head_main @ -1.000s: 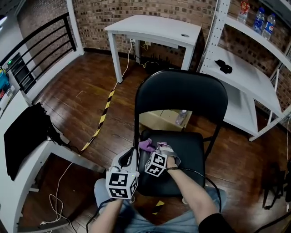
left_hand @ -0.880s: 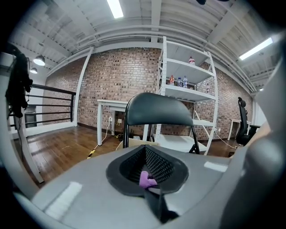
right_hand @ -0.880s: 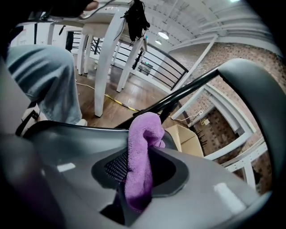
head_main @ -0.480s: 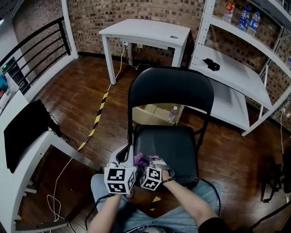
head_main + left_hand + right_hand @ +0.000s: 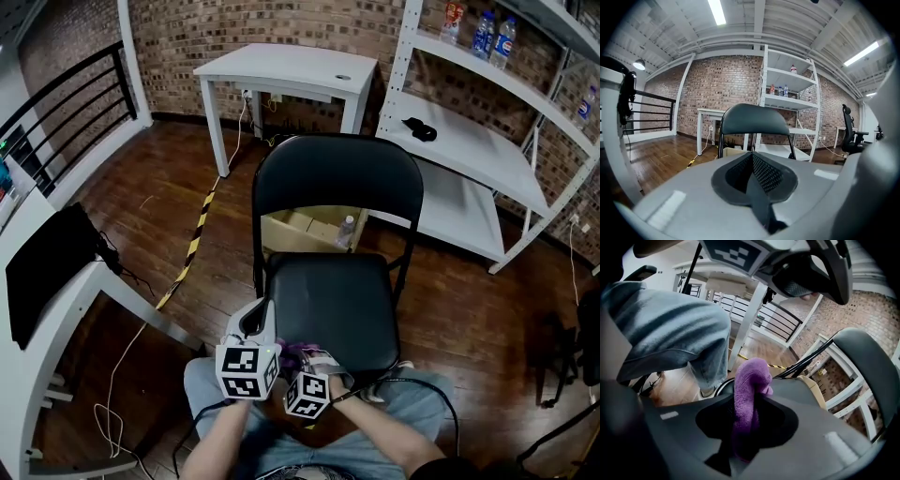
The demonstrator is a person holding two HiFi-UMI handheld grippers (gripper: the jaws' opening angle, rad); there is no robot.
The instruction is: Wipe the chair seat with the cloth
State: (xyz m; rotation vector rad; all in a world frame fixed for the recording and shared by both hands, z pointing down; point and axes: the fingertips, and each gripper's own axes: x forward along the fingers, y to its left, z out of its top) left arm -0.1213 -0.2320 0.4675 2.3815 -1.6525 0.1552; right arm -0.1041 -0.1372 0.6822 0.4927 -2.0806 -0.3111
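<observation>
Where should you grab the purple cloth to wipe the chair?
Pinch the purple cloth at its bunched middle, as the right gripper does now, coming from the front edge of the chair seat. A soft tuft sticks out past the fingers, free to rub.

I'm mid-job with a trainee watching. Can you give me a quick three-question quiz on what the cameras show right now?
1. True or false: the cloth lies spread across the middle of the chair seat.
2. Which one holds the cloth? A) left hand-held gripper B) right hand-held gripper C) neither
3. Fill in: the left hand-held gripper's jaws are ___, with nothing between them.

Key: 1 false; 2 B; 3 shut
</observation>
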